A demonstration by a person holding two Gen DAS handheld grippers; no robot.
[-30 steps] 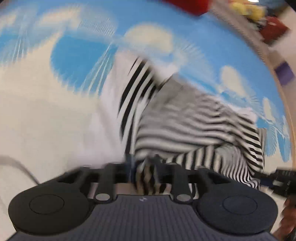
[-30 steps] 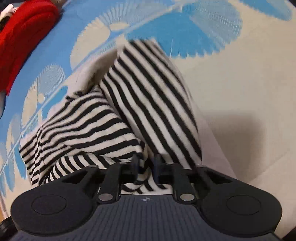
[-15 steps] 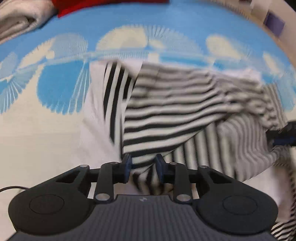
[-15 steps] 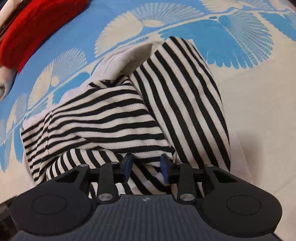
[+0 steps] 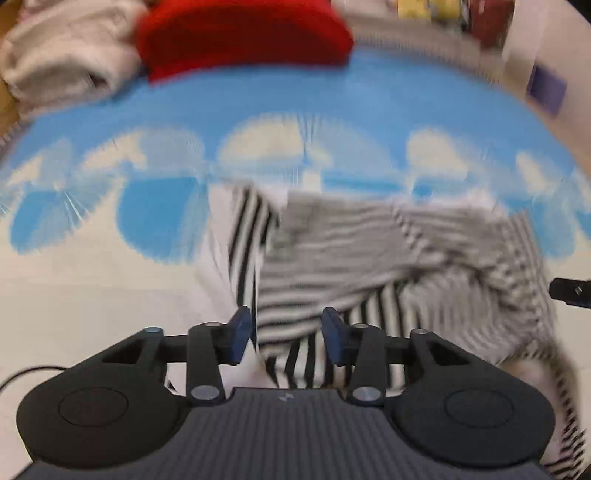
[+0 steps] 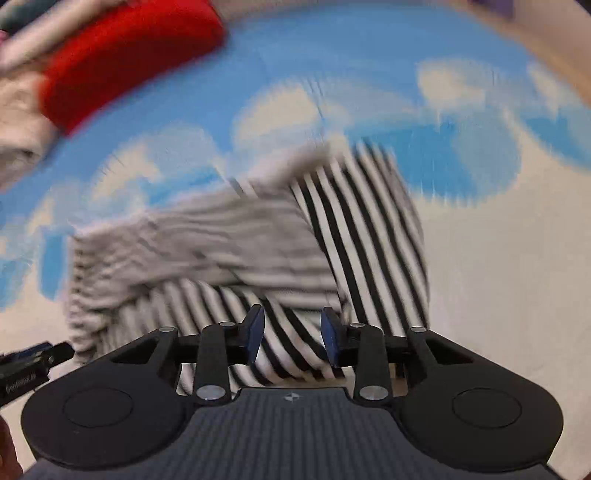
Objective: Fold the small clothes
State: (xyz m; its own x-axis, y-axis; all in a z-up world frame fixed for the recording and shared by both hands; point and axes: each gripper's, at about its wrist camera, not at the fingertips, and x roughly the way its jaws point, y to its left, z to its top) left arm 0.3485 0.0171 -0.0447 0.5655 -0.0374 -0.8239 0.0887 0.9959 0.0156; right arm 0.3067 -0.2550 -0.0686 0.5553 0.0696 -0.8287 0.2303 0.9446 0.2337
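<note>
A black-and-white striped garment (image 5: 369, 258) lies partly folded on a blue and cream patterned cloth (image 5: 92, 277). It also shows in the right wrist view (image 6: 295, 240), with one flap folded over the rest. My left gripper (image 5: 288, 332) is open above the garment's near edge, its jaws apart and holding nothing. My right gripper (image 6: 293, 334) is open above the other near edge, holding nothing. Both views are blurred by motion.
A red folded garment (image 5: 240, 33) and a cream one (image 5: 62, 62) lie at the far edge of the cloth; the red one also shows in the right wrist view (image 6: 129, 62). The other gripper's tip shows at each frame's side (image 5: 570, 291).
Both grippers have opened and let go of the striped garment, then pulled back and tilted up. The garment now lies folded on the cloth.
</note>
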